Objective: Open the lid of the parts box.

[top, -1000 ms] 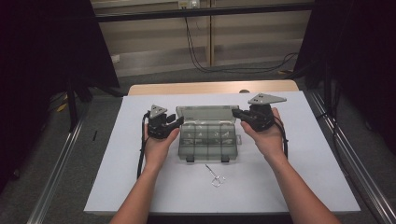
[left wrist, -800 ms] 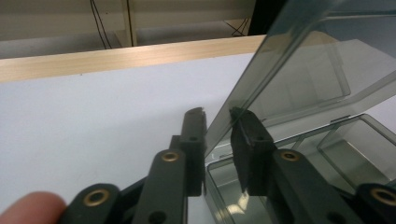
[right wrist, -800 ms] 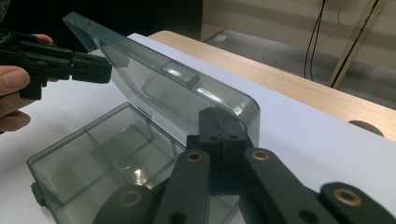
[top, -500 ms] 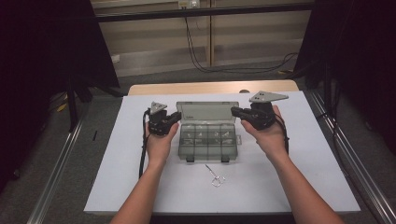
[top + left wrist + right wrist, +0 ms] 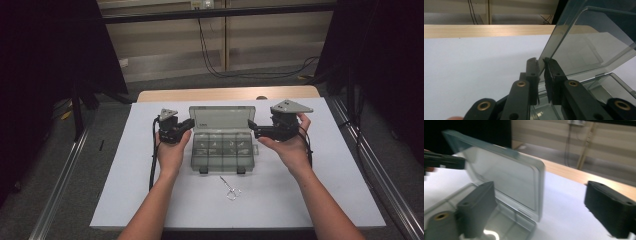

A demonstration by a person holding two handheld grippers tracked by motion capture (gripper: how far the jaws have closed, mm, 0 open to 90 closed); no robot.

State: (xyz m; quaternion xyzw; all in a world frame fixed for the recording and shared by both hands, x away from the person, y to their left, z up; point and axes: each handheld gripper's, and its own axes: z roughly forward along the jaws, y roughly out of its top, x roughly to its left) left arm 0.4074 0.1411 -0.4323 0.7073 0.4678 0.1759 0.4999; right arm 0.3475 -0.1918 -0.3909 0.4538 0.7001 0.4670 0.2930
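Box: the clear grey plastic compartment box (image 5: 223,149) is lying mid-table on the white table cover (image 5: 125,165), its hinged transparent lid (image 5: 222,120) standing raised
Left gripper (image 5: 187,124): its jaws are pinching the lid's left edge, closed on it
Right gripper (image 5: 253,133): its jaws have just been opening and are standing wide, the lid's right edge between them, untouched
Hard to make out: the small contents in the compartments are showing too dimly to tell
Also: a small silvery wire clip (image 5: 229,188) is lying just in front of the box
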